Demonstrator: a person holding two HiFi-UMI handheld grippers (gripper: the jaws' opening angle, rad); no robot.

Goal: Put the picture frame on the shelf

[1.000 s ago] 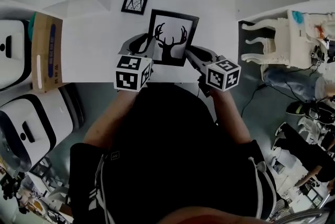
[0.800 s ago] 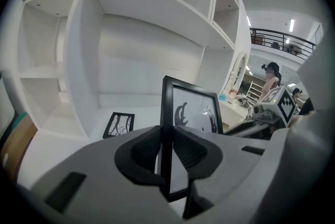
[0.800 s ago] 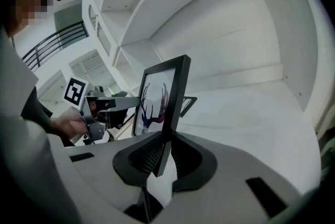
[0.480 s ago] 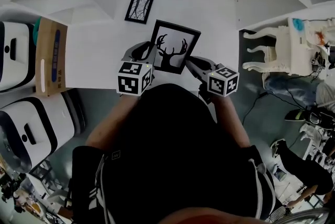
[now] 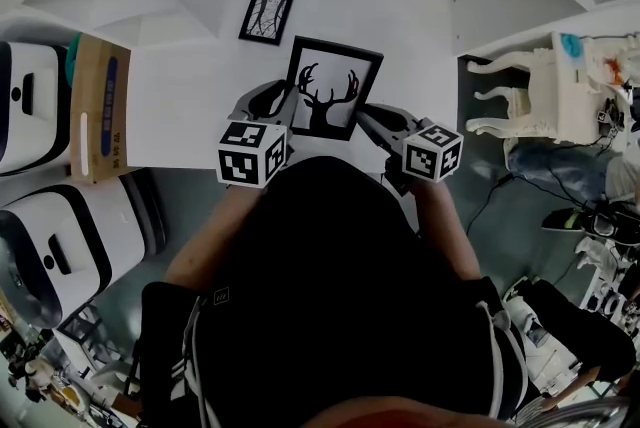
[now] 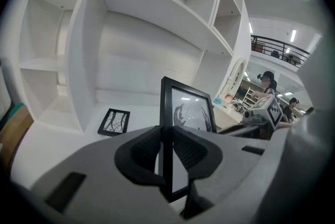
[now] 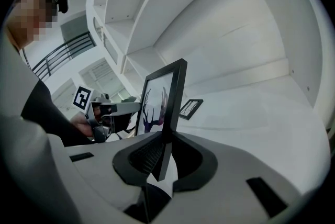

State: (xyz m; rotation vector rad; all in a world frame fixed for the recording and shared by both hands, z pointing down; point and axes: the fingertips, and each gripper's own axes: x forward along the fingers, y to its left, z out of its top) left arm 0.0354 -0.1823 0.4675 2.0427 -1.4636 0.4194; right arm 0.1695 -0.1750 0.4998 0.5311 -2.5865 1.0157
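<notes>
The black rectangular deer-print picture frame [image 5: 330, 88] is upright over the white shelf [image 5: 180, 106]. The left gripper [image 5: 278, 102] has its jaws narrowly pinched on the 9 o'clock edge. The right gripper [image 5: 370, 118], jaws just closed in, clamps the 3 o'clock edge, a grip that likely prevents tipping.

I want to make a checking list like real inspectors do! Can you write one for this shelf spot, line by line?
Surface: white shelf board.
Job's things: deer picture frame, upright, gripped at both side edges; whether it touches the board, cannot tell.
Clutter: small black frame lying flat farther back.
Grippers: left hand-held gripper shut on the frame's left edge; right hand-held gripper shut on its right edge, jaws having just been closing.
Cables: black cable on the floor at right.
Surroundings: cardboard box and white machines at left; white carved furniture at right.
</notes>
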